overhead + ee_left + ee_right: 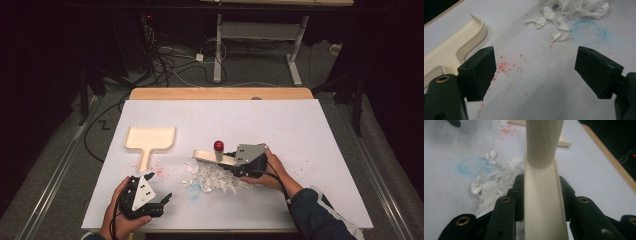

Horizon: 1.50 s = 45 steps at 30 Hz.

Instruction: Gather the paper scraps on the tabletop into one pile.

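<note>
A heap of torn white paper scraps (215,177) (574,10) (496,180) lies mid-table. My right gripper (234,162) (541,195) is shut on the cream handle of a brush (207,156) (541,170), which rests along the heap's far edge. A cream dustpan (150,138) (451,50) lies flat to the left, handle toward me. Near the front left edge, my left gripper (156,189) (535,72) stands open with nothing between its fingers, aimed at the bare sheet between dustpan and scraps.
A small upright thing with a red top (218,146) stands just behind the brush. Red specks (505,66) dot the white sheet (300,130) by the dustpan handle, and a faint blue ring (587,32) (474,166) marks it beside the scraps. Cables and table legs lie on the floor beyond.
</note>
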Motion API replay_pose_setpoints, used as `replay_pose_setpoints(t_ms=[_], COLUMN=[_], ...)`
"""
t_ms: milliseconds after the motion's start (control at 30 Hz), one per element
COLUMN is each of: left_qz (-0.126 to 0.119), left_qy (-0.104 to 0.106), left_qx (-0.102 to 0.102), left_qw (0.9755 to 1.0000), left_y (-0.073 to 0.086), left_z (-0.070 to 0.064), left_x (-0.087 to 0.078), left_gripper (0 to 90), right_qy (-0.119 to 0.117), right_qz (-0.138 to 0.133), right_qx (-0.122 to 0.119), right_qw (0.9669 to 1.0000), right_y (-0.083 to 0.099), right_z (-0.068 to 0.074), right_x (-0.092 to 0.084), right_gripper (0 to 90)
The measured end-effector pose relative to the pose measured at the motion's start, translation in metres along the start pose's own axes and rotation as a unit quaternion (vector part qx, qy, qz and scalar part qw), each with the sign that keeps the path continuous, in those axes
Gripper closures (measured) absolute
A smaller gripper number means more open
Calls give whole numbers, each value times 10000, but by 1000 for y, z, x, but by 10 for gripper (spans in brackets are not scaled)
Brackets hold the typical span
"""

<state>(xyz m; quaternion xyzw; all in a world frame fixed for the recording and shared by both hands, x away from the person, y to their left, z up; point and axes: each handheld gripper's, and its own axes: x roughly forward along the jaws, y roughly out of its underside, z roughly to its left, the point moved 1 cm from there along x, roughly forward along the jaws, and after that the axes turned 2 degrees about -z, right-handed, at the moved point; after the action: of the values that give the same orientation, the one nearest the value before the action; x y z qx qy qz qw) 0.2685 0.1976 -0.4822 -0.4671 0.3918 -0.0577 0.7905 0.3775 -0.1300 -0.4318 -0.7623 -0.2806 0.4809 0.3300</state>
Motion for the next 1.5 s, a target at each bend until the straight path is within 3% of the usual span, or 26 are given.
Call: replay_pose_setpoints(t_ms=[67,100,200,233,267,333,433,467,500,533,567,633,667,700,767,833,867,933,1033,1067,1133,1333,1433,1500], left_qz=[1,12,12,7,-3,-8,-15,-12,-14,-15,-10,-6,-1,17,29,31,24,32,60,70,80,64,54,64], left_qy=[3,3,-2,-2,-6,-19,-16,-12,-8,-8,-11,1,7,19,27,31,37,39,64,73,70,68,82,97], left_qx=[18,39,38,34,26,39,43,46,44,48,57,69,65,80,89,96,83,78,94,103,123,114,124,131], left_qw=[10000,10000,10000,10000,10000,10000,10000,10000,10000,10000,10000,10000,10000,10000,10000,9999,10000,10000,9999,9999,9999,9999,9999,9998], left_y=[0,0,0,0,0,-1,-1,-1,-1,-1,-1,-1,-1,-2,-2,-2,-2,-2,-1,-1,-1,-1,-1,-1], left_z=[-1,0,0,0,0,0,-1,-1,-1,-1,-1,-1,-1,-1,-2,-2,-2,-1,-2,-2,-2,-2,-3,-3], left_x=[0,0,0,0,-1,-1,-1,-1,-1,-1,-1,-1,0,0,1,1,1,1,2,2,2,1,1,1], left_gripper=[167,167,167,167,167,167,167,167,167,167,167,167,167,167,167,167,167,167,167,167,167,167,167,167], right_qy=[65,231,382,560,560,696,1292,1292,1561,1669,1669,1872,1872,1904,1845,1848,1691,1469,1011,1011,717,361,320,488], right_qz=[-71,-169,-158,-169,-169,-163,178,178,407,502,502,789,789,933,818,879,930,952,755,755,747,596,416,347], right_qx=[87,282,427,653,653,879,1168,1168,1268,1261,1261,1245,1245,1213,1241,1172,986,938,809,809,657,754,911,894], right_qw=[9999,9992,9982,9962,9962,9936,9846,9846,9787,9766,9766,9712,9712,9697,9715,9718,9762,9801,9887,9887,9925,9947,9945,9942], right_y=[1,3,6,10,10,16,27,27,32,34,34,41,41,45,44,41,37,33,27,27,20,15,14,13], right_z=[-3,-9,-16,-23,-23,-31,-42,-42,-44,-45,-45,-44,-44,-42,-38,-34,-27,-19,-12,-12,-4,2,1,-2], right_x=[-5,-14,-23,-32,-32,-39,-46,-46,-45,-43,-43,-31,-31,-21,-12,-8,-1,5,7,7,5,-11,-24,-37], right_gripper=[681,681,681,681,681,681,681,681,681,681,681,681,681,681,681,680,675,663,645,645,654,669,678,681])
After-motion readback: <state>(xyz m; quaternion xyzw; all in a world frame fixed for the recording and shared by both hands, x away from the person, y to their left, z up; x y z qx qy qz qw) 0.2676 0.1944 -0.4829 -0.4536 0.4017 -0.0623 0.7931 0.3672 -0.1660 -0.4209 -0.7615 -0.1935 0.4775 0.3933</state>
